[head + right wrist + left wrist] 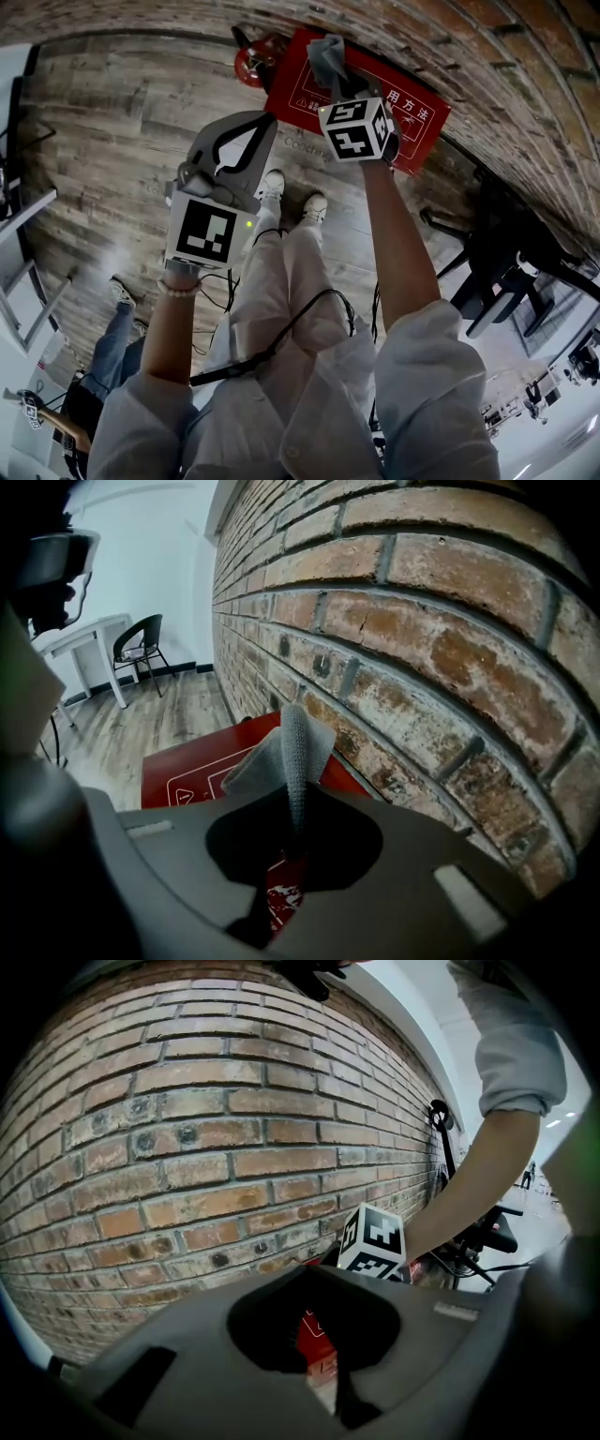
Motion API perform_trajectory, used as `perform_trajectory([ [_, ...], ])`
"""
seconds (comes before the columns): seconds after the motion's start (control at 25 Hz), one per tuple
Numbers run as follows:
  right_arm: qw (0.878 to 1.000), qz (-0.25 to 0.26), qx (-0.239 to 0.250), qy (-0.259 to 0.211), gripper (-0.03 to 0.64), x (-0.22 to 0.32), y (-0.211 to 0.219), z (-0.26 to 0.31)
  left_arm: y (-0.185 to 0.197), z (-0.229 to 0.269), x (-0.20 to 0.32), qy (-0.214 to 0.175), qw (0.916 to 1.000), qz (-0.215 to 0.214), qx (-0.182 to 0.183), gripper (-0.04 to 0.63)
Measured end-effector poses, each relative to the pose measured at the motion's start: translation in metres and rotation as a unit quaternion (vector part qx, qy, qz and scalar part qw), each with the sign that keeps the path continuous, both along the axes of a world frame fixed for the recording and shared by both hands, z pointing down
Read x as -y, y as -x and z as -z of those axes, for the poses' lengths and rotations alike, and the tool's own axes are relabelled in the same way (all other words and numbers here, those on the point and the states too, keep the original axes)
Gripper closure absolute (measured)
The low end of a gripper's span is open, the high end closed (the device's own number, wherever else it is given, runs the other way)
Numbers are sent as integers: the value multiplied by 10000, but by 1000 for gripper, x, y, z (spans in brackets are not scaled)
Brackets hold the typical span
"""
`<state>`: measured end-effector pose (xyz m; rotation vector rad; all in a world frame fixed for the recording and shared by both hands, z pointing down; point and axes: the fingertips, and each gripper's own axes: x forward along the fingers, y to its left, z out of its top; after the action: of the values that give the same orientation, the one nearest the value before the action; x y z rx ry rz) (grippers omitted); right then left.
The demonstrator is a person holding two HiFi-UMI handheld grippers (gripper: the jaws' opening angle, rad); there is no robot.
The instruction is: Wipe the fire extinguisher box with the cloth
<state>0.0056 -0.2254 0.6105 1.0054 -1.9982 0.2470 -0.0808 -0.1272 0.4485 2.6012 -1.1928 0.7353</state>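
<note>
Red fire extinguisher box with white printing, grey cloth pinched in right tongs, left tongs clenched empty

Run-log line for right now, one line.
right hand-held gripper: shut on cloth | cloth: over red fire extinguisher box | left hand-held gripper: shut, empty

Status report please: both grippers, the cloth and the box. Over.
Left gripper shut, empty. Right gripper shut on cloth, over red box by brick wall. Cloth contact with box unclear. Nothing seen in the way.
</note>
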Motion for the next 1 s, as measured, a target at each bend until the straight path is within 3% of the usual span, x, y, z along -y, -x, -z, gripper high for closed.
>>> perform_trajectory([
  [1.0,9987,-514,-61,4,597,-19,-94,-1,-71,2,-9,-15,9988,-483,39,597],
])
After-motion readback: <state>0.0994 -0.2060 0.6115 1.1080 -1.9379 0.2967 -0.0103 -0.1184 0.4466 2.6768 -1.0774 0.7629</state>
